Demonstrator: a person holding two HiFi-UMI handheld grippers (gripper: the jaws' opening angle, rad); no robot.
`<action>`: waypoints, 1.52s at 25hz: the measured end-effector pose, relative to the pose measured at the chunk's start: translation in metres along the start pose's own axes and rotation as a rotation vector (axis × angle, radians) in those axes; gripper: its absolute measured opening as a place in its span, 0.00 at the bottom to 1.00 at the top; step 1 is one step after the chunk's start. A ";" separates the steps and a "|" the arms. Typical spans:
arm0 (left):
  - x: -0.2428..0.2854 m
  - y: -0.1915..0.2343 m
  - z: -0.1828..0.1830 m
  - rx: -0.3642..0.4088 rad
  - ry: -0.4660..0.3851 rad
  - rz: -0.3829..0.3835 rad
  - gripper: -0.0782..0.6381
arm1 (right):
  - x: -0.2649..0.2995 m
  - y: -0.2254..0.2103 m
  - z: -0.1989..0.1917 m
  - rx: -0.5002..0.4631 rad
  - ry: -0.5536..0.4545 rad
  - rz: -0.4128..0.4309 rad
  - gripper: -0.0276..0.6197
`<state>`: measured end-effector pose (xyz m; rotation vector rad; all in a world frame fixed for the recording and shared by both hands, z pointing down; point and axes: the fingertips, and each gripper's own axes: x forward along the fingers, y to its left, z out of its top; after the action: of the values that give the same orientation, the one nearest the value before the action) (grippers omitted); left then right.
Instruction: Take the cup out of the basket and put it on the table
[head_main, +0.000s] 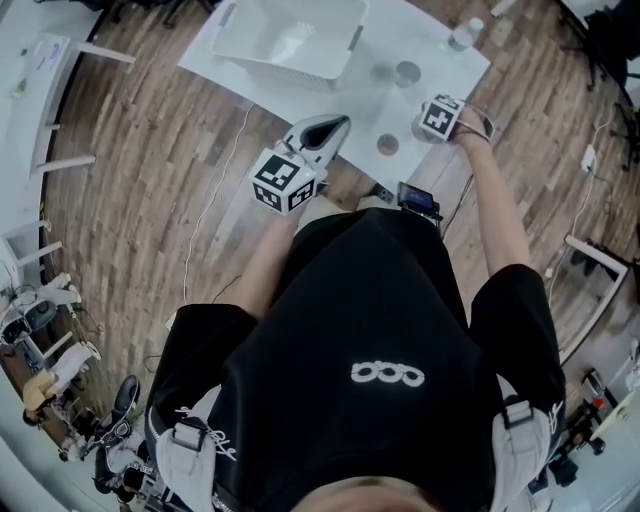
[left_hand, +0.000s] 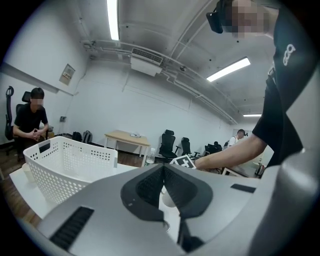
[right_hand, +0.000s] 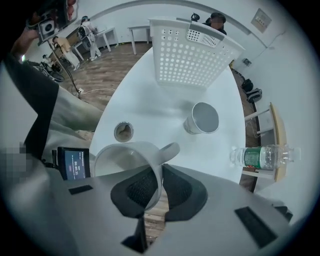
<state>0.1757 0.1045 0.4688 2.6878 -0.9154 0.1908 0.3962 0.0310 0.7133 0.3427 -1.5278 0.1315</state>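
**Cup clear of the basket, pinched by its wall**

The right gripper view shows the right claw (right_hand: 159, 176) nearly closed, its pads clamping the wall of the handled cup (right_hand: 122, 155) over the near edge of the white surface (right_hand: 150, 107), well apart from the basket (right_hand: 192, 55). In the head view the marker cube (head_main: 441, 117) covers that grip. The left gripper view shows the left claw (left_hand: 162, 175) with pads pressed together and nothing between them.

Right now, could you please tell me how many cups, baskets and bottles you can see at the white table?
cups: 3, namely the held cup in the right claw, the standing cup and the small cup
basket: 1
bottle: 1
total: 5
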 end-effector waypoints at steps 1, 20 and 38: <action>-0.003 0.002 -0.001 -0.006 -0.001 0.012 0.12 | 0.005 0.000 0.004 0.000 0.002 0.008 0.11; -0.050 0.023 -0.025 -0.067 0.017 0.162 0.12 | 0.069 -0.004 0.041 -0.022 0.048 0.103 0.11; -0.044 0.022 -0.025 -0.059 0.028 0.135 0.12 | 0.042 -0.009 0.057 0.041 -0.101 0.123 0.12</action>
<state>0.1268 0.1207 0.4878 2.5648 -1.0769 0.2260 0.3464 0.0001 0.7536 0.2912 -1.6480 0.2453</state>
